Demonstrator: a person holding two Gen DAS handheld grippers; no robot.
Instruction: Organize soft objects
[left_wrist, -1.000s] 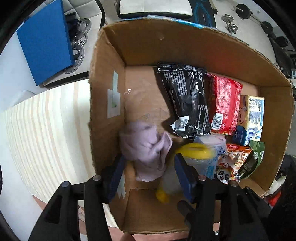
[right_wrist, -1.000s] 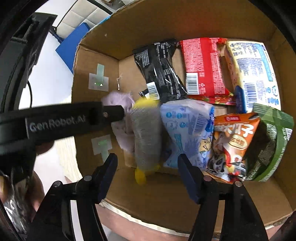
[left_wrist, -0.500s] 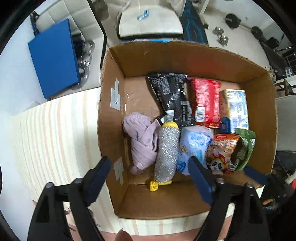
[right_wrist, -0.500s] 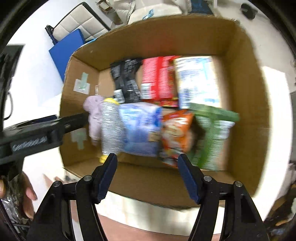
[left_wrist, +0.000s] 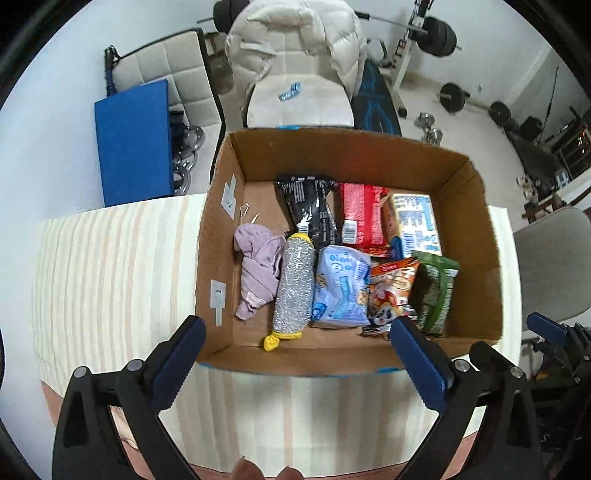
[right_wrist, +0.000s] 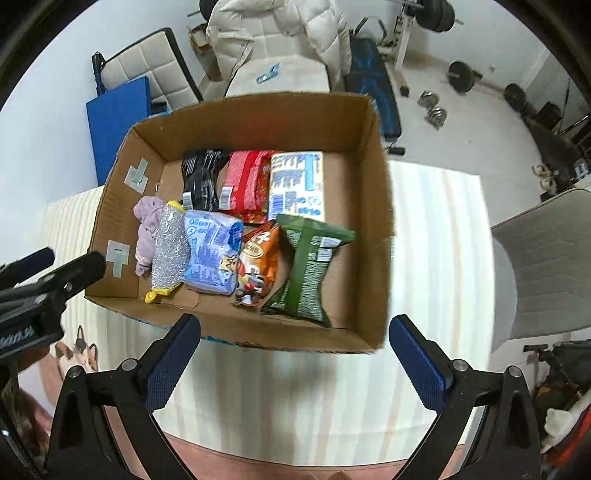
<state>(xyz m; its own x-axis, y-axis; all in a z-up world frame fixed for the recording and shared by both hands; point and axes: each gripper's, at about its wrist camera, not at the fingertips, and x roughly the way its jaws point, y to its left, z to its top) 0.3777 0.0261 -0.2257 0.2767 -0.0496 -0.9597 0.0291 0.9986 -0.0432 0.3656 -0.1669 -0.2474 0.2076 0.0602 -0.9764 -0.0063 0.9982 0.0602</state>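
Observation:
A cardboard box (left_wrist: 480, 266) (right_wrist: 373, 206) stands on a striped table. Inside lie a lilac cloth (left_wrist: 258, 266) (right_wrist: 146, 225), a silver scrubber with yellow ends (left_wrist: 293, 291) (right_wrist: 170, 251), a light blue pack (left_wrist: 341, 288) (right_wrist: 212, 251), an orange snack bag (left_wrist: 389, 291) (right_wrist: 256, 262), a green pack (left_wrist: 434, 291) (right_wrist: 308, 266), a black pack (left_wrist: 310, 210), a red pack (left_wrist: 360, 218) and a blue-white pack (left_wrist: 415, 221). My left gripper (left_wrist: 295, 365) is open and empty above the box's near edge. My right gripper (right_wrist: 295, 363) is open and empty, also above the near edge.
The striped table (left_wrist: 110, 280) (right_wrist: 439, 258) extends left and right of the box. Behind it are a white chair with a puffy jacket (left_wrist: 295, 74), a blue panel (left_wrist: 135, 144), weights on the floor (left_wrist: 454, 96) and a grey chair (right_wrist: 546, 266) at right.
Both grippers have drawn back and up out of the box. The silver scrubber, held a second ago, now lies in the box beside the lilac cloth. The left gripper has opened wider.

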